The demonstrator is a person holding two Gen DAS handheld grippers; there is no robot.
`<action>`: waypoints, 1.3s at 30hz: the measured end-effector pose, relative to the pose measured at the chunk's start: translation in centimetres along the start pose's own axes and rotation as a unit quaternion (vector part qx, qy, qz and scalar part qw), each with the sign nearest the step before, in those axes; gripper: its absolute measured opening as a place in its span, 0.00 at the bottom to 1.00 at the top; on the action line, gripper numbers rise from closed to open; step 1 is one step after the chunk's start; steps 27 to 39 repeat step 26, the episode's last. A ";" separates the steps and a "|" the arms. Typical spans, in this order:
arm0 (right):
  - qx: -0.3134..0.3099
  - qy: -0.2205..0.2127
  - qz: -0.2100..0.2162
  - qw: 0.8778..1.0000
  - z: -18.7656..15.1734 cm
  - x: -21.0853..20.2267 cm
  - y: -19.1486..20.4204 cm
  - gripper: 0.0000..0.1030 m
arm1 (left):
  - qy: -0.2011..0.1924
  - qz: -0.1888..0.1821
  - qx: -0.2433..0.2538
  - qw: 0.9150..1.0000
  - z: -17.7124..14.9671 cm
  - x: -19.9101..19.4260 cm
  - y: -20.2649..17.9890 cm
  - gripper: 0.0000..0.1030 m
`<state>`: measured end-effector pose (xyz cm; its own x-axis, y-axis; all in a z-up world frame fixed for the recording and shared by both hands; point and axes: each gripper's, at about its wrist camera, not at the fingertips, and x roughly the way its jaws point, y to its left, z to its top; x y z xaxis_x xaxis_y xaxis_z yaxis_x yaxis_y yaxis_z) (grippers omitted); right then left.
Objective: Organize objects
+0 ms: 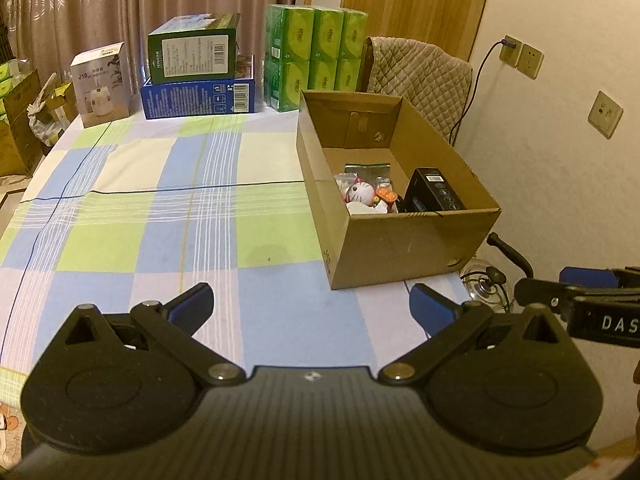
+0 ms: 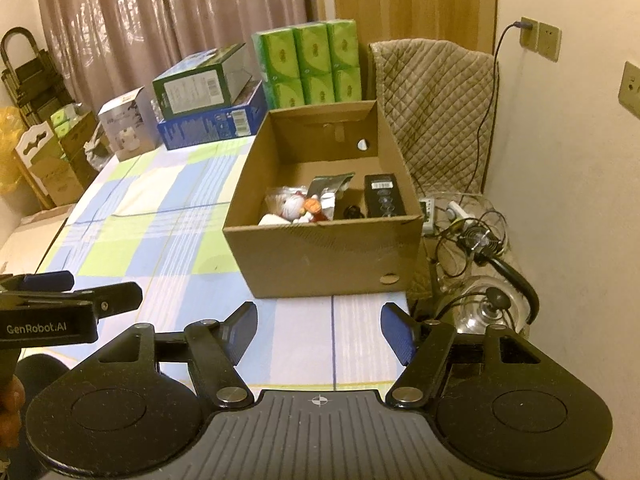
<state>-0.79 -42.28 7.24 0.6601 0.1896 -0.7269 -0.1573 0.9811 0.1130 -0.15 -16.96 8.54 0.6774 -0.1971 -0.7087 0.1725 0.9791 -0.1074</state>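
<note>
Checked cloth covers the surface [image 1: 160,208], bare of loose items. Small objects [image 2: 304,204] already lie inside the cardboard box [image 2: 320,256]. Left gripper [image 1: 310,304] and right gripper [image 2: 318,332]: fingers parted, empty. Sorting judged nearly complete.

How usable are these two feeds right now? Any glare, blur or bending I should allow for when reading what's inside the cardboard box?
Left wrist view: warm, dim indoor light, dark vignette at the corners, fisheye bends the wall edge; cardboard box contents are sharp, no glare. Right wrist view: same yellow cast, shiny curtain highlights; the silver packet in the box glints slightly, and the toy cat is small and soft.
</note>
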 end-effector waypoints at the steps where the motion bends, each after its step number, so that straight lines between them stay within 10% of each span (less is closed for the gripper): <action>1: 0.000 0.003 0.001 1.000 -0.1 0.2 0.0 0.64 | 0.000 0.001 -0.001 1.000 0.0 0.0 0.1 1.00; 39: 0.005 0.007 -0.003 1.000 0.0 0.9 0.0 0.64 | -0.002 -0.005 0.005 1.000 -0.1 0.6 0.4 1.00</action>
